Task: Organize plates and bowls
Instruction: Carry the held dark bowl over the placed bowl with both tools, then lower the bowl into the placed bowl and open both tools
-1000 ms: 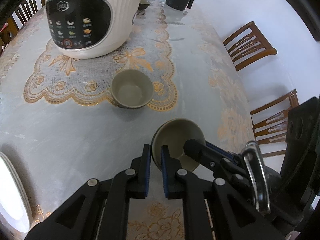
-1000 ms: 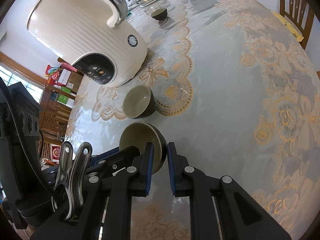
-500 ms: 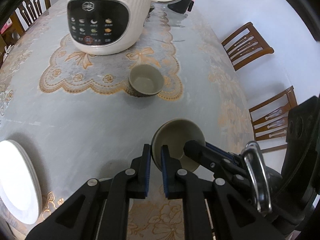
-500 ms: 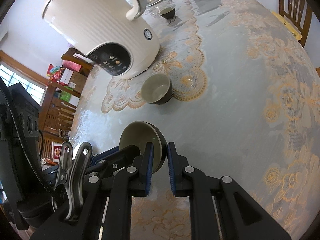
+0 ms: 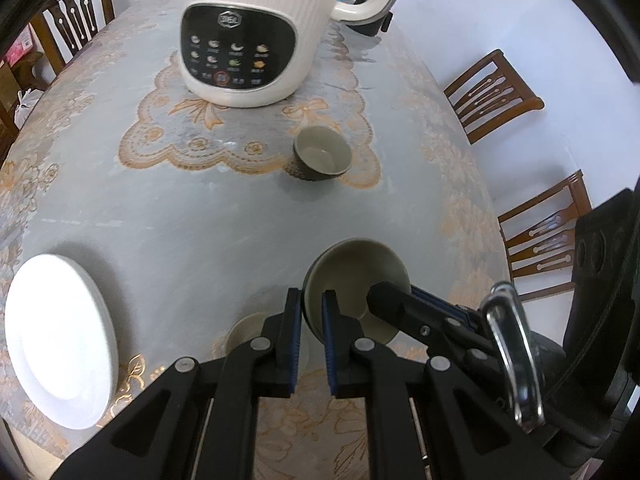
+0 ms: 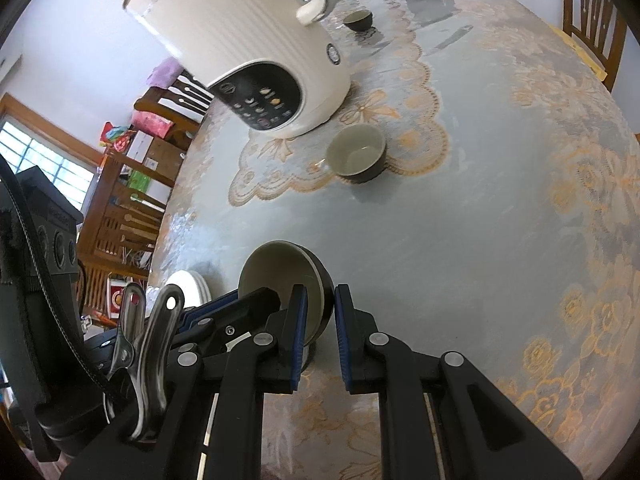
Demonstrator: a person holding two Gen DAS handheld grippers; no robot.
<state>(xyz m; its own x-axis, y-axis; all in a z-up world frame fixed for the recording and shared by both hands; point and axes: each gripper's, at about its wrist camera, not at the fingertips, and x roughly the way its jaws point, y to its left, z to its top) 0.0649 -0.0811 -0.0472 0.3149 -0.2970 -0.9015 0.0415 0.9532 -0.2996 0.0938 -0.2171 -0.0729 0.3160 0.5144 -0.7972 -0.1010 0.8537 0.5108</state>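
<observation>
Bowl [image 5: 352,280] held in both claws at once; the left gripper [image 5: 311,332] pinches its near-left rim with narrow jaws, and the right gripper [image 6: 320,320] clamps the opposite rim, one finger inside the bowl and one outside; the bowl is tilted and appears to be lifted off the table [image 5: 200,232], though contact underneath is hidden. Taking the rice cooker [image 5: 248,32] as landmark: a second bowl [image 5: 322,154] sits just in front of the cooker and a little to its right, on the lace mat; the held bowl is well in front of that one. Compared with a second ago, the cooker and the second bowl have slid farther away in both views, and the white plates [image 5: 60,340], then only a sliver at the left edge, now show whole, far to the cooker's front-left; a pale rim of some other dish [image 5: 248,330] has also come into view under the left fingers. The grip itself is unchanged. I judge the bowl is being carried back toward the plates' side, perhaps to be set down or stacked on that dish.
</observation>
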